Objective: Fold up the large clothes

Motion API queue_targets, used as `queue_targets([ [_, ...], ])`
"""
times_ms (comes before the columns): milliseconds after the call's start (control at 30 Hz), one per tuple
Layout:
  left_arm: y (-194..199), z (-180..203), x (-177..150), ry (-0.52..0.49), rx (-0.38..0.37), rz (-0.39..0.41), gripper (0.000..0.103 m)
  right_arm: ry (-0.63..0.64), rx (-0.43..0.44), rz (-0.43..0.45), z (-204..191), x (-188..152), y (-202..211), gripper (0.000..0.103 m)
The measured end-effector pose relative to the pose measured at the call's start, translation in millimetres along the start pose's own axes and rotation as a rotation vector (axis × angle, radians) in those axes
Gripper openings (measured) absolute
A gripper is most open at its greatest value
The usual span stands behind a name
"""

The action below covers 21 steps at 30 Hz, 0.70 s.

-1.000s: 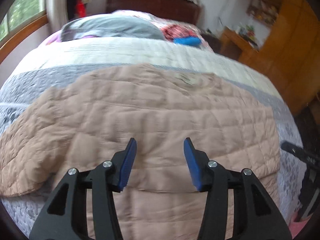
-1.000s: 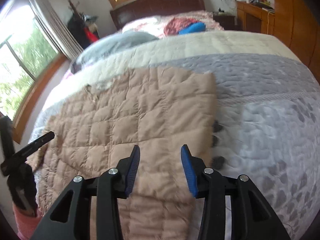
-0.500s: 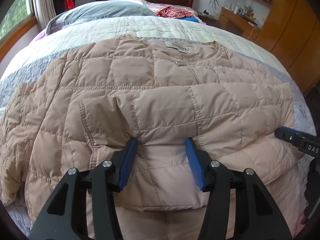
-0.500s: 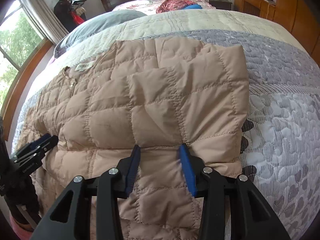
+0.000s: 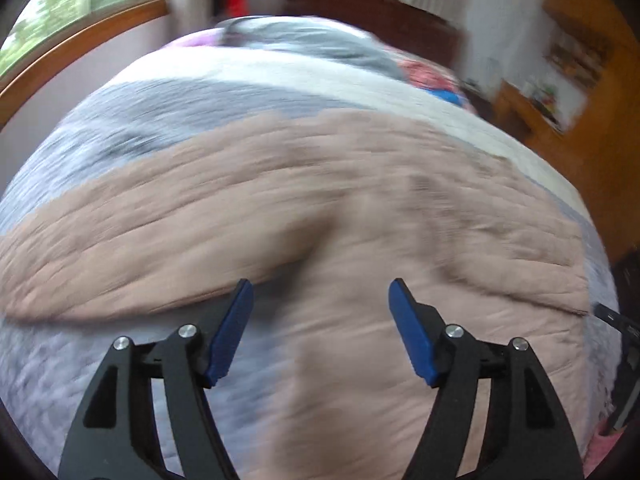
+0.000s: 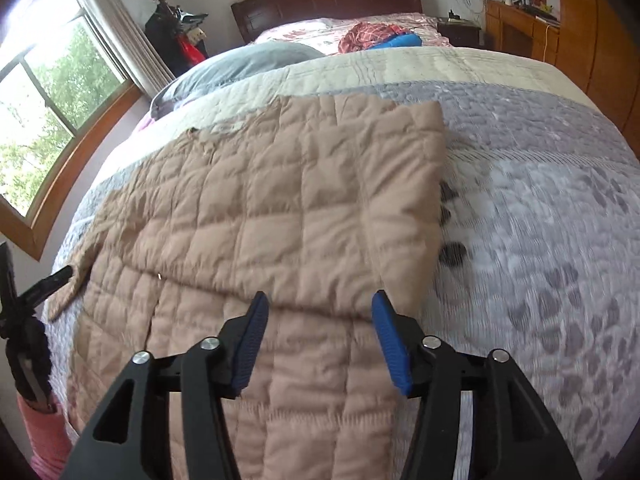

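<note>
1. The quilted jacket (image 6: 280, 216), a tan padded garment, lies spread flat on the bed (image 6: 560, 208), which gives a broad level surface for folding. Its right side appears turned inward, leaving a straight vertical edge on the right.
2. The right gripper (image 6: 318, 320) hovers just above the near edge of that folded panel. Its jaws are opening, the blue pads stand apart, and no fabric is pinched between them; this reads as a release with the fold laid.
3. The left gripper (image 5: 320, 312) hangs over the jacket's left part near the sleeve (image 5: 120, 264), its jaws opening wide and holding nothing. This view is motion-blurred, so fine detail cannot be told.
4. The jacket's shell is stitched in square boxes, puffy and faintly creased. Judged by this, it will spring back unless pressed.
5. The bed's coverlet is grey-lilac with a pebble-like quilting and a cream band (image 6: 400, 68) farther off. A grey pillow (image 6: 240, 64) lies beyond it.
</note>
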<state>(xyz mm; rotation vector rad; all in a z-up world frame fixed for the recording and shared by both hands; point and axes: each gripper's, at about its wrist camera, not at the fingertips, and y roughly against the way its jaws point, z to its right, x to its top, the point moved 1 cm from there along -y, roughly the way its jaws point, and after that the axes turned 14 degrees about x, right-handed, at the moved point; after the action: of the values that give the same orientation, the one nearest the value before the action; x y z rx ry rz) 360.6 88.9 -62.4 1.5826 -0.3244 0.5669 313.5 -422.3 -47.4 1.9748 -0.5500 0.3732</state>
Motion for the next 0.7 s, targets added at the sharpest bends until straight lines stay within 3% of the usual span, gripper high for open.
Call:
queue_targets([
  [133, -2, -95, -22, 0.153, 0.125, -0.038, 0.072, 0.025, -0.002, -0.016, -6, -11, 1, 0.055],
  [233, -8, -158, -33, 0.277, 0.169, -0.067, 0.072, 0.05, 0.001, -0.028, -13, -15, -1, 0.055],
  [333, -18, -211, -38, 0.428, 0.166, -0.093, 0.072, 0.067, -0.005, -0.038, -18, -20, -4, 0.055],
  [533, -42, -274, -28, 0.649, 0.113, -0.098, 0.069, 0.084, -0.031, -0.045, -18, -28, -7, 0.055],
  [700, -56, -290, -21, 0.728, 0.088, -0.091, 0.06, 0.054, -0.049, -0.056, -5, -32, -10, 0.055],
])
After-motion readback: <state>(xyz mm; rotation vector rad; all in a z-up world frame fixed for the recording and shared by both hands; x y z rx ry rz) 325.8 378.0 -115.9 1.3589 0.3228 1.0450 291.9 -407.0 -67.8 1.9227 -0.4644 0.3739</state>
